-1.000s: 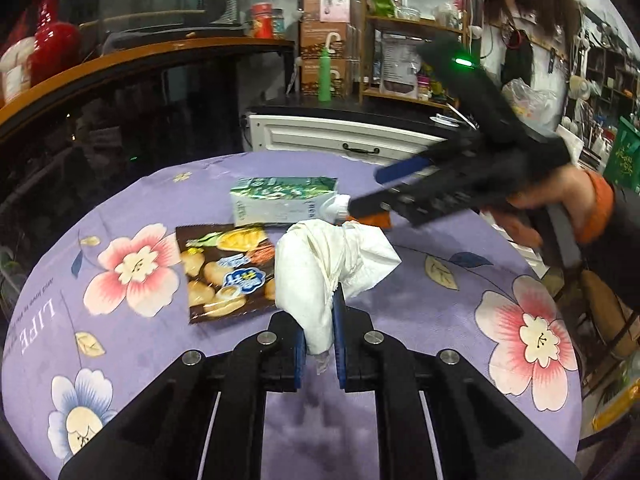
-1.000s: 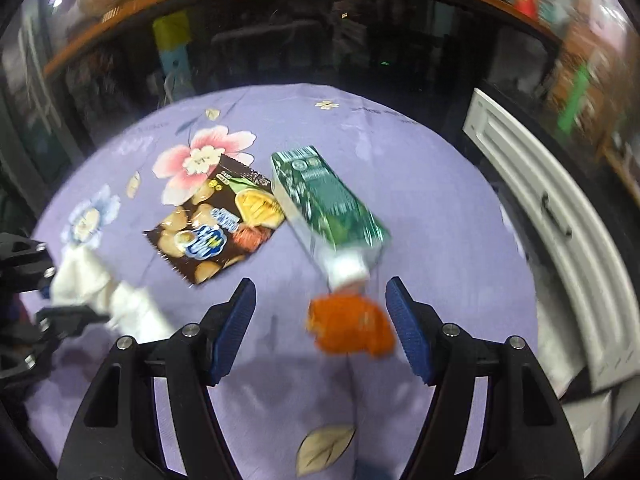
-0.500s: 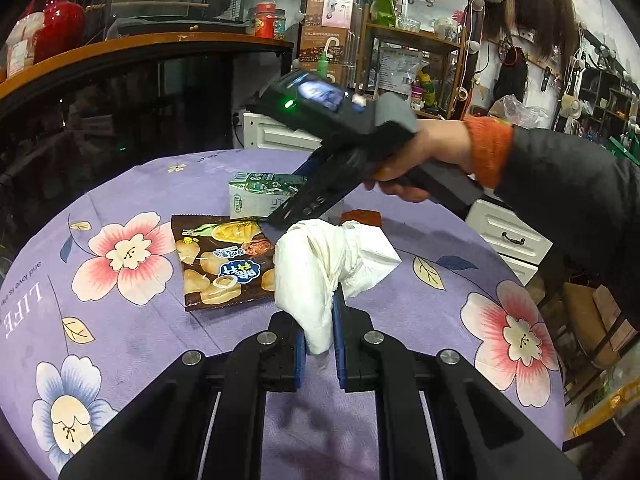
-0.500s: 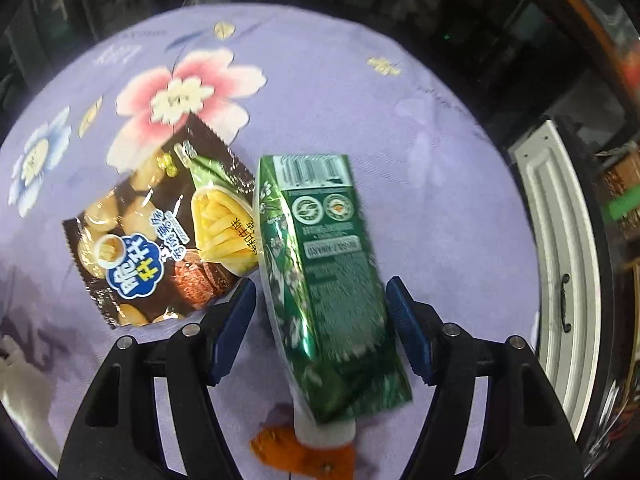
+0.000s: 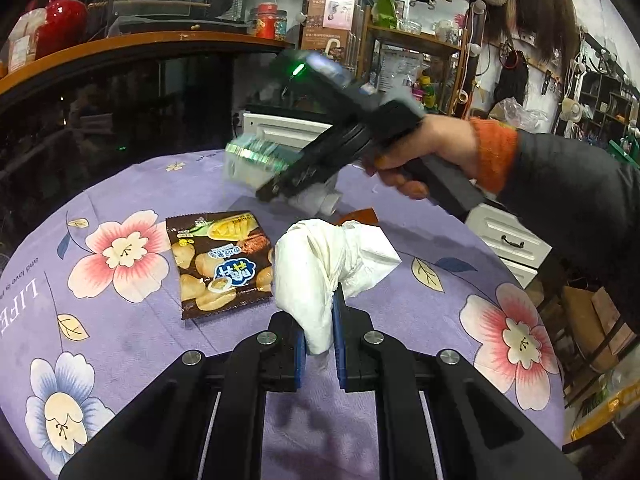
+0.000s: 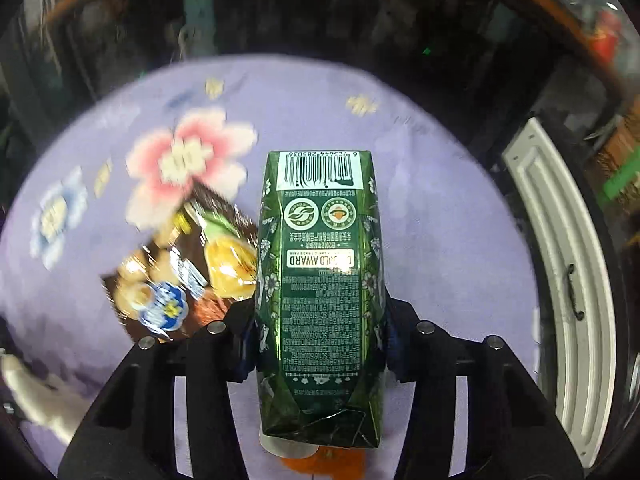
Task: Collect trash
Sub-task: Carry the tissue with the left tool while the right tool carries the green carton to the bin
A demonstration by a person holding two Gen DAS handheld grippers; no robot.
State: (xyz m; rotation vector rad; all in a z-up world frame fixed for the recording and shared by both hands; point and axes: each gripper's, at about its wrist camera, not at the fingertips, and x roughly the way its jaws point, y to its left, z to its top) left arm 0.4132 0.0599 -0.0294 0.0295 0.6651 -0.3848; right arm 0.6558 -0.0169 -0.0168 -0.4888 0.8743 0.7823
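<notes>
My left gripper (image 5: 320, 314) is shut on a crumpled white tissue (image 5: 320, 264) and holds it just above the flowered purple tablecloth (image 5: 120, 340). My right gripper (image 6: 320, 320) has its jaws closing on a green drink carton (image 6: 320, 280); both pads press its sides. In the left wrist view that carton (image 5: 256, 156) shows blurred and raised off the table, held out by a person's hand (image 5: 424, 148). A brown snack bag (image 5: 222, 262) lies flat left of the tissue. An orange scrap (image 5: 360, 216) lies behind the tissue.
A white cabinet with drawers (image 6: 560, 280) stands beyond the table's right edge. A dark glass counter with a wooden top (image 5: 140, 44) runs behind the table. Crowded shelves (image 5: 400, 60) fill the back right.
The right gripper moved over the green carton, its jaws narrowed onto it, and the carton came up off the cloth. The left gripper kept still with the tissue.
</notes>
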